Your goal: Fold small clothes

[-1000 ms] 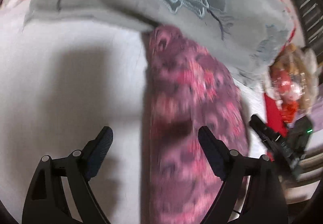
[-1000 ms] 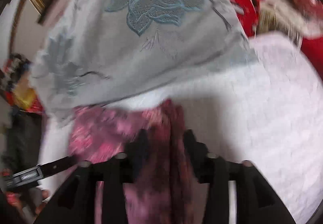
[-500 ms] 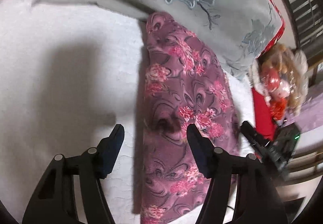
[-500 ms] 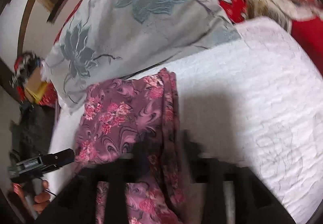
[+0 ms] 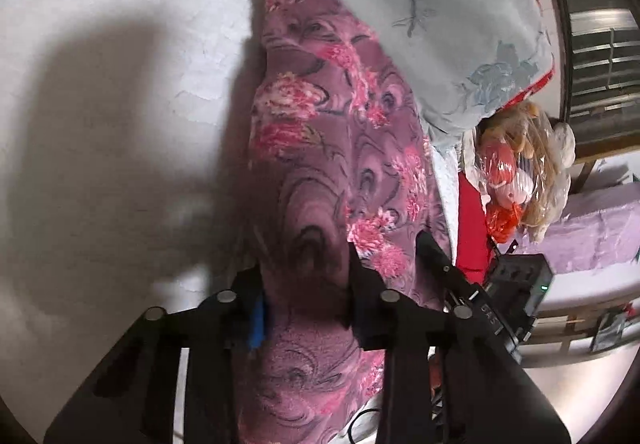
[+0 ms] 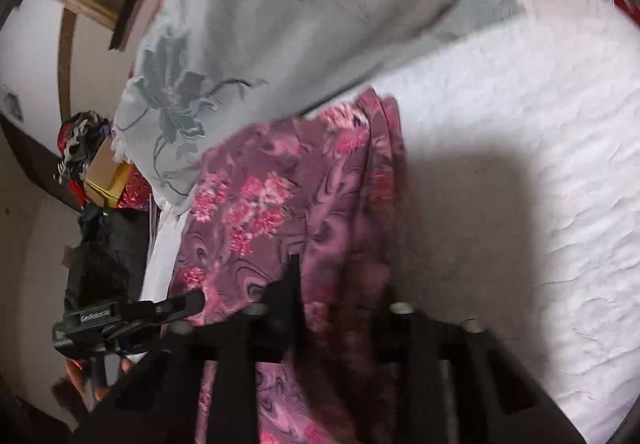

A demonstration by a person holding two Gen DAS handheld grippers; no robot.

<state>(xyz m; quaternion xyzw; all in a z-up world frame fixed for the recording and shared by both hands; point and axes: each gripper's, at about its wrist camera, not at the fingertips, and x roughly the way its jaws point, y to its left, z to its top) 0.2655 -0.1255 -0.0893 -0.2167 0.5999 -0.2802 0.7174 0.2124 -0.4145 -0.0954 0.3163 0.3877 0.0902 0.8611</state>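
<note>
A purple garment with pink flowers point(image 5: 320, 132) lies folded in a long strip on the white bed cover point(image 5: 100, 104), its far end against a grey pillow. My left gripper point(image 5: 306, 280) is shut on the garment's near edge. In the right wrist view the same garment point(image 6: 272, 204) runs toward the camera, and my right gripper point(image 6: 340, 284) is shut on its right-hand folded edge. The right gripper's fingers are blurred. The other gripper shows low in each view, at the left wrist view's right point(image 5: 480, 304) and the right wrist view's left point(image 6: 120, 316).
A grey pillow with blue flower embroidery point(image 5: 420, 4) lies at the head of the bed point(image 6: 280, 24). A plastic bag with soft toys point(image 5: 520, 172) and red cloth point(image 5: 472, 228) sit beside the bed. Boxes and clutter point(image 6: 100, 172) stand on the other side.
My left gripper moved in from open beside the garment and closed on its near edge. My right gripper stayed shut on the garment and both views shifted closer.
</note>
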